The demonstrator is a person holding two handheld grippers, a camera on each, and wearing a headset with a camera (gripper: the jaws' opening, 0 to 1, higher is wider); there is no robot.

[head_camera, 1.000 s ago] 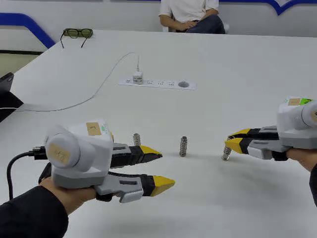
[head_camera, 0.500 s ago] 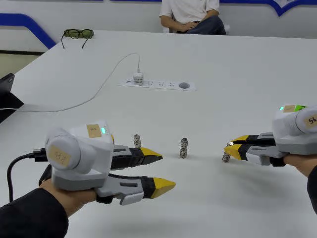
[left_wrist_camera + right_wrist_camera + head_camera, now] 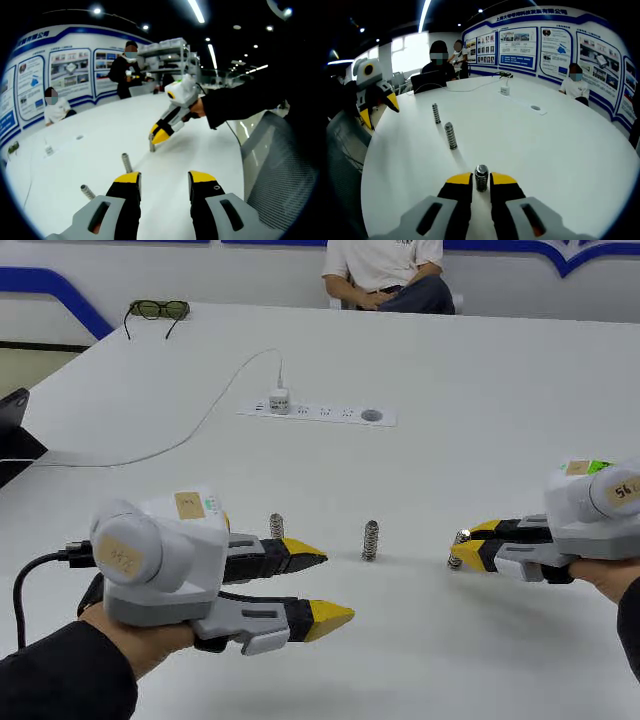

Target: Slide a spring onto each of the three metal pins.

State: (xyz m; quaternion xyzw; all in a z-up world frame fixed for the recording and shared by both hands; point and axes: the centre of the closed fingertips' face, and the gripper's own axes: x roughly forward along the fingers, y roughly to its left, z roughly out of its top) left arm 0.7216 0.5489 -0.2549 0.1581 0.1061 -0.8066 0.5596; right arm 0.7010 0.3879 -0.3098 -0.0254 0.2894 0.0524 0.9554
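Between my right gripper's [image 3: 481, 181] fingers [image 3: 460, 181]: third spring [image 3: 481, 178], upright on its pin [image 3: 481, 169], whose bright cap shows at the top of the coil. The fingers are drawn in to the spring's width, one yellow tip on each side, and by my judgement closed on the coils. I hold them low and level with the worktop [image 3: 450, 470] so the coil can be pressed straight down the pin rather than tipped off it.

Left gripper [image 3: 335, 585]: fingers [image 3: 127, 179] spread wide, nothing between them. It hovers just above the worktop, near the first spring [image 3: 276, 524] but apart from it, pointed along the row. I judge it parked clear so the right side has room.

Row, from my left: first spring, middle spring [image 3: 370, 538], third spring. Each stands upright, well apart, in one line across the worktop. The spacing lets the fingers straddle one spring without knocking its neighbour. All three pins appear sleeved, so I judge the task at its last step: seat the coil and let go.

Further out: power strip [image 3: 320, 410] with a white plug [image 3: 278, 398] and its cable [image 3: 200, 425], glasses [image 3: 155, 308] at the far edge, a seated person [image 3: 385, 270] beyond. All lie well apart from the work.
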